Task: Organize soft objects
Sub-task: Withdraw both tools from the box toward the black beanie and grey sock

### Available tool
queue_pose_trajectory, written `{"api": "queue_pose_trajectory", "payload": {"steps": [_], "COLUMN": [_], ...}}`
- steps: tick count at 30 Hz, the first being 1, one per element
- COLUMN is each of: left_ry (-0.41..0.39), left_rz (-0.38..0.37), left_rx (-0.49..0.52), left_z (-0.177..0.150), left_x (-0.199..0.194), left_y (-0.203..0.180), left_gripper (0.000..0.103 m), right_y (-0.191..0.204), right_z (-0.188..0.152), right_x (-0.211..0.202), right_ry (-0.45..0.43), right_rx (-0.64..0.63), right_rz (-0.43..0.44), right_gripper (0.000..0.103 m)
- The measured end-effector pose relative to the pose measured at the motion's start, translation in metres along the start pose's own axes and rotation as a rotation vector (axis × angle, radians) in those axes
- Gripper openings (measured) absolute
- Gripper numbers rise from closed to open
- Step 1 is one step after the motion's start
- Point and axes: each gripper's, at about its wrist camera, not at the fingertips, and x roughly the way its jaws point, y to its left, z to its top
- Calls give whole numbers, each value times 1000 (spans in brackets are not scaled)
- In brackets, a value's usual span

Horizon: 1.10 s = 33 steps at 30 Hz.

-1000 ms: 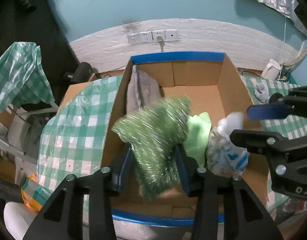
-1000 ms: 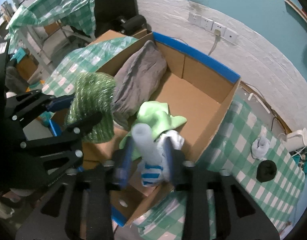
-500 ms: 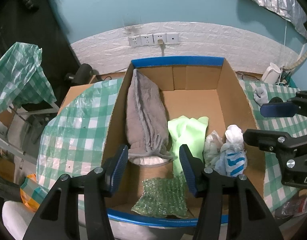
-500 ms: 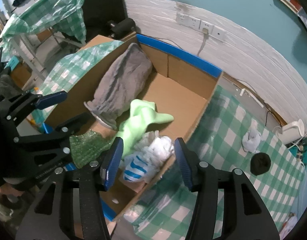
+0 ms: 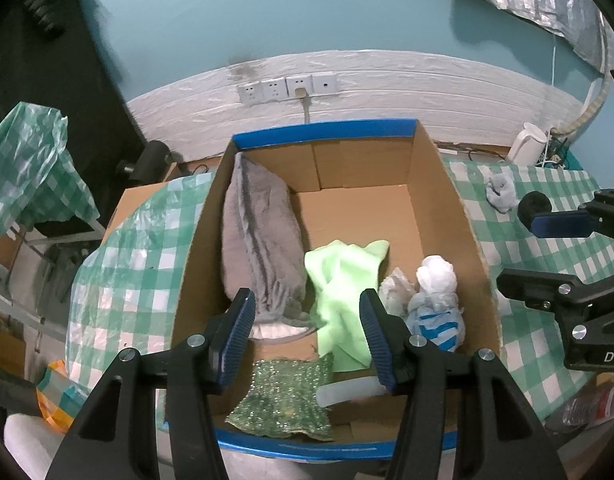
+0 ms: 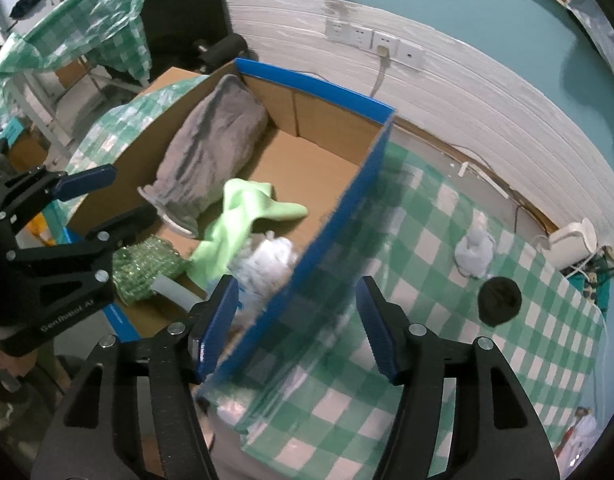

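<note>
Tinsel point(image 5: 285, 398) and striped sock point(image 5: 435, 312) now lie dropped in the box point(image 5: 453, 196); both grippers point(image 5: 305, 338) point(image 6: 297, 326) just opened, empty; table socks point(image 6: 475, 254) remain.

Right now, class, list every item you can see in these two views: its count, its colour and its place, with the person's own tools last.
open cardboard box with blue-taped rim: one, brown, on the checked table.
grey fleece cloth: one, grey, in box, left side.
light green cloth: one, in box, middle.
white and blue striped bundle: one, in box, right side.
glittery green fabric: one, in box, near end.
pale grey sock ball: one, on tablecloth.
black round ball: one, on tablecloth.
green checked tablecloth: one, on table.
left tongs: open, above box.
right tongs: open, over box's right wall.
</note>
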Motion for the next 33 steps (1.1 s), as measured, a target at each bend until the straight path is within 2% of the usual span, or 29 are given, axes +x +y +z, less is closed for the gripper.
{"api": "queue_pose_trajectory", "payload": {"steps": [18,22,33], "left_ry": [-19,-21,-17], "left_rz": [-35,-40,-51], "left_rx": [90,117,155], "left_z": [8,9,15], "left_x": [-7,-9,-9], "left_y": [-57,-73,-108], "left_gripper": [63,73,74], "right_y": [-61,-74,-107], "right_z": [-52,-63,-90], "right_x": [-10,-15,-23], "right_ry": [13,9,7], "right_rx": [87,109,153], "right_rz": [-81,-92,-131], "right_gripper": [66,67,67]}}
